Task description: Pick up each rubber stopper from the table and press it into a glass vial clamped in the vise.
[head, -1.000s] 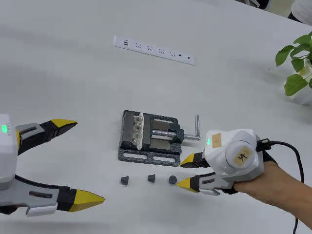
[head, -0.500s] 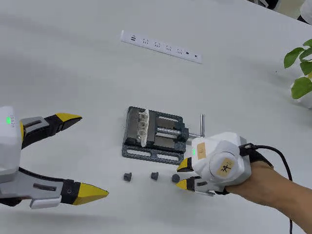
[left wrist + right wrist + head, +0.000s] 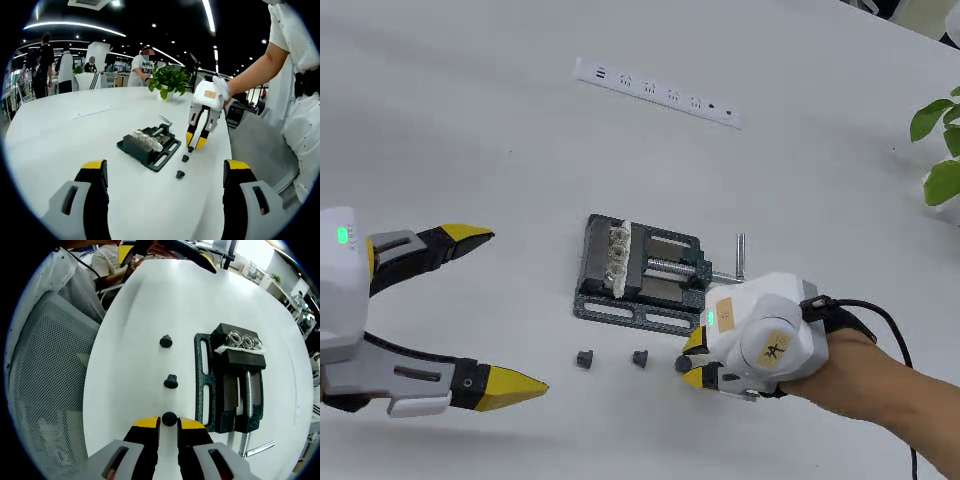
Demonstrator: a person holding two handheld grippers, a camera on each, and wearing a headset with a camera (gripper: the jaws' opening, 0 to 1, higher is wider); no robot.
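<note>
Presently, item one: the nearest stopper [image 3: 169,418], small, dark, of rubber, lay on the tabletop [image 3: 470,120] just beside the vise's base, between the yellow tips of the right tongs [image 3: 169,424]. These tongs were parted only narrowly, one tip to each side of the stopper. Whether they already pressed on it could not be told, and no lift was evident. The low, level approach appeared meant to take the stopper by its sides. Item two: two further stoppers [image 3: 585,358] [image 3: 640,357], in a row with the first along the vise's front, apart from one another, untouched. Item three: the vise [image 3: 640,275], dark metal, screw handle towards the right tongs, clamping three glass vials [image 3: 245,341] side by side, mouths up and unstoppered, presumably held so for pressing from above. Item four: the left tongs [image 3: 508,310], spread wide, empty, well apart from the work, seemingly in reserve. Beyond: a power strip [image 3: 658,92] and a plant [image 3: 940,150].
</note>
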